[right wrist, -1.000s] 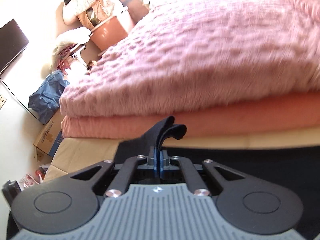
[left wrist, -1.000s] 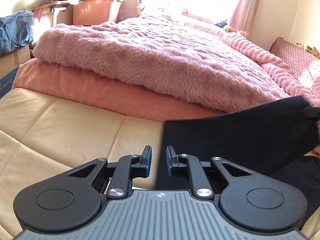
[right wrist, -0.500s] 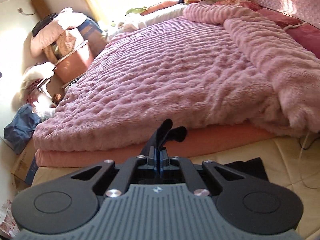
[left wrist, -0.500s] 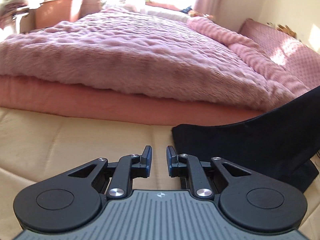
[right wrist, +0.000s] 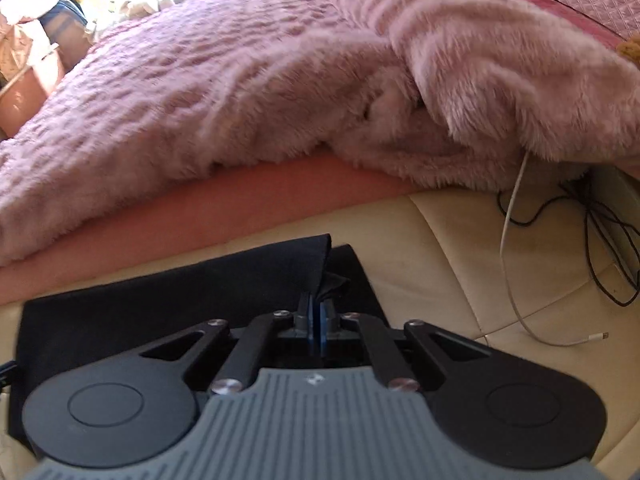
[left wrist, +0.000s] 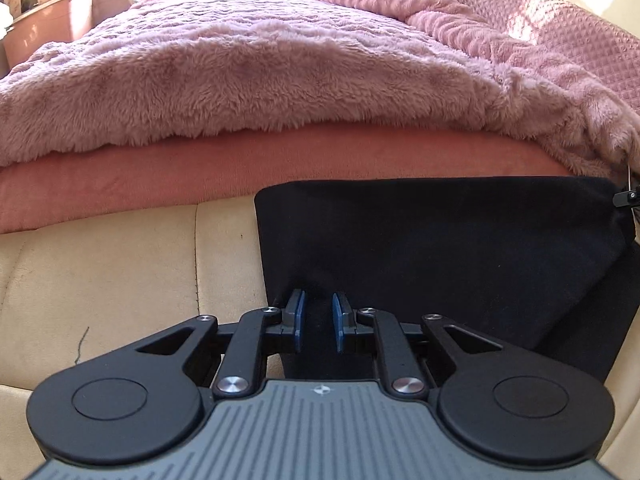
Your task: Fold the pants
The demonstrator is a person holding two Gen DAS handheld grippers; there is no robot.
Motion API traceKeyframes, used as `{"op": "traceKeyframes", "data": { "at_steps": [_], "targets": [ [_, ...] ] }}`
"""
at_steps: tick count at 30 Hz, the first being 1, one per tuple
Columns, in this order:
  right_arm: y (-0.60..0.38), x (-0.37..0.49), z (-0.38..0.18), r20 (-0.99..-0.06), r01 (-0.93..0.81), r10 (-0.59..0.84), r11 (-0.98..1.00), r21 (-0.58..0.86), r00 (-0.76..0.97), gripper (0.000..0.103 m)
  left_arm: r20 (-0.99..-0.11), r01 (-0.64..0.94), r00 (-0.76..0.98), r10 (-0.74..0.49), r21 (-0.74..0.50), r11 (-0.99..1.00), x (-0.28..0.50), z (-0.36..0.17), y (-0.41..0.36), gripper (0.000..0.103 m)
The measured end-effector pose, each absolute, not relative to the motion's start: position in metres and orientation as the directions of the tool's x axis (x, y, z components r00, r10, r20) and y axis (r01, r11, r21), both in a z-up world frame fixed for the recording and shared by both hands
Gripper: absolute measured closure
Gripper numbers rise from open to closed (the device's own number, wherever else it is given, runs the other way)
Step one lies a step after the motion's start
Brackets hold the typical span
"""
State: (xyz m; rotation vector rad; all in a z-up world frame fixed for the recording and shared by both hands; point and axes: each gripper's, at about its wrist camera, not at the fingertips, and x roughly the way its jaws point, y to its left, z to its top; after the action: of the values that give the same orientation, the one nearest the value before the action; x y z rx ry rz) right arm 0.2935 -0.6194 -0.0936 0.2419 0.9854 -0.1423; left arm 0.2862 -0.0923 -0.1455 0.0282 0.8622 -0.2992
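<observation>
Two grippers sit over the dark pants point(left wrist: 460, 248), which lie flat on the cream leather cushion point(left wrist: 120, 272) just in front of the bed. On my left gripper point(left wrist: 318, 322) the blue pads stand a little apart with dark cloth showing in the gap; I cannot tell whether they press on it. My right gripper point(right wrist: 317, 320) has its jaws together, clamped on a raised fold of the pants point(right wrist: 192, 304) at their right end, where the fabric bunches up above the pads.

Behind the pants runs the salmon edge of the mattress point(left wrist: 160, 168), with a fluffy pink blanket point(left wrist: 240, 64) spread over it. As for containers, I see one terracotta-coloured tub point(left wrist: 48, 24) at the far left beside the bed; something pale and patterned rises out of it, too blurred to name. On the cushion to the right lie a white cable point(right wrist: 516, 264) and tangled black cords point(right wrist: 600, 240), well apart from the pants.
</observation>
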Motion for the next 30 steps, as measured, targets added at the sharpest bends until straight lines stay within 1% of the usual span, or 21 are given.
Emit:
{"op": "traceKeyframes", "data": {
  "at_steps": [4, 6, 10, 12, 13, 14, 15, 16, 17, 19, 21, 23, 26, 28, 29, 30],
  "targets": [
    [-0.62, 0.304, -0.119, -0.842, 0.231, -0.042, 0.968, 0.099, 0.537, 0.103, -0.748, 0.294, 0.617, -0.244, -0.069, 0.953, 0.286, -0.147, -0.096, 0.087],
    [-0.613, 0.304, -0.124, -0.831, 0.215, -0.078, 0.975, 0.05, 0.551, 0.103, -0.745, 0.298, 0.621, -0.243, -0.062, 0.952, 0.285, -0.148, -0.096, 0.087],
    [-0.606, 0.303, -0.12, -0.8, 0.205, -0.179, 0.976, -0.071, 0.573, 0.103, -0.743, 0.292, 0.623, -0.246, -0.071, 0.954, 0.285, -0.149, -0.095, 0.087],
    [-0.612, 0.3, -0.114, -0.797, 0.239, -0.216, 0.967, -0.093, 0.564, 0.103, -0.736, 0.282, 0.628, -0.252, -0.087, 0.955, 0.284, -0.145, -0.092, 0.086],
    [-0.617, 0.295, -0.108, -0.792, 0.257, -0.214, 0.964, -0.075, 0.572, 0.103, -0.728, 0.272, 0.636, -0.257, -0.1, 0.957, 0.283, -0.142, -0.089, 0.086],
    [-0.622, 0.29, -0.101, -0.783, 0.27, -0.197, 0.962, -0.038, 0.59, 0.099, -0.721, 0.258, 0.644, -0.256, -0.11, 0.96, 0.282, -0.139, -0.086, 0.086],
    [-0.626, 0.283, -0.094, -0.774, 0.28, -0.174, 0.96, 0.004, 0.608, 0.097, -0.717, 0.241, 0.649, -0.254, -0.123, 0.963, 0.28, -0.137, -0.081, 0.085],
    [-0.631, 0.276, -0.088, -0.773, 0.286, -0.142, 0.957, 0.053, 0.618, 0.094, -0.718, 0.223, 0.646, -0.259, -0.146, 0.964, 0.279, -0.135, -0.076, 0.081],
    [-0.635, 0.268, -0.084, -0.772, 0.299, -0.109, 0.948, 0.109, 0.627, 0.082, -0.721, 0.202, 0.639, -0.268, -0.178, 0.963, 0.279, -0.134, -0.07, 0.078],
    [-0.644, 0.252, -0.08, -0.768, 0.337, -0.037, 0.912, 0.236, 0.639, 0.073, -0.728, 0.153, 0.616, -0.3, -0.263, 0.953, 0.278, -0.136, -0.057, 0.078],
    [-0.655, 0.241, -0.086, -0.767, 0.387, 0.043, 0.845, 0.37, 0.64, 0.073, -0.735, 0.109, 0.594, -0.328, -0.33, 0.938, 0.277, -0.14, -0.048, 0.078],
    [-0.662, 0.235, -0.098, -0.767, 0.443, 0.093, 0.77, 0.46, 0.635, 0.073, -0.739, 0.08, 0.579, -0.345, -0.37, 0.926, 0.275, -0.144, -0.042, 0.078],
    [-0.666, 0.233, -0.117, -0.76, 0.494, 0.126, 0.689, 0.53, 0.638, 0.071, -0.742, 0.063, 0.569, -0.355, -0.391, 0.918, 0.272, -0.147, -0.038, 0.078],
    [-0.665, 0.235, -0.126, -0.761, 0.523, 0.129, 0.653, 0.548, 0.636, 0.072, -0.746, 0.058, 0.565, -0.353, -0.391, 0.919, 0.272, -0.147, -0.038, 0.078],
    [-0.664, 0.236, -0.129, -0.759, 0.532, 0.123, 0.642, 0.553, 0.64, 0.078, -0.748, 0.055, 0.562, -0.353, -0.392, 0.918, 0.272, -0.147, -0.038, 0.078],
    [-0.662, 0.235, -0.129, -0.753, 0.528, 0.128, 0.637, 0.561, 0.646, 0.089, -0.749, 0.054, 0.559, -0.355, -0.394, 0.917, 0.273, -0.147, -0.038, 0.078]
  ]
}}
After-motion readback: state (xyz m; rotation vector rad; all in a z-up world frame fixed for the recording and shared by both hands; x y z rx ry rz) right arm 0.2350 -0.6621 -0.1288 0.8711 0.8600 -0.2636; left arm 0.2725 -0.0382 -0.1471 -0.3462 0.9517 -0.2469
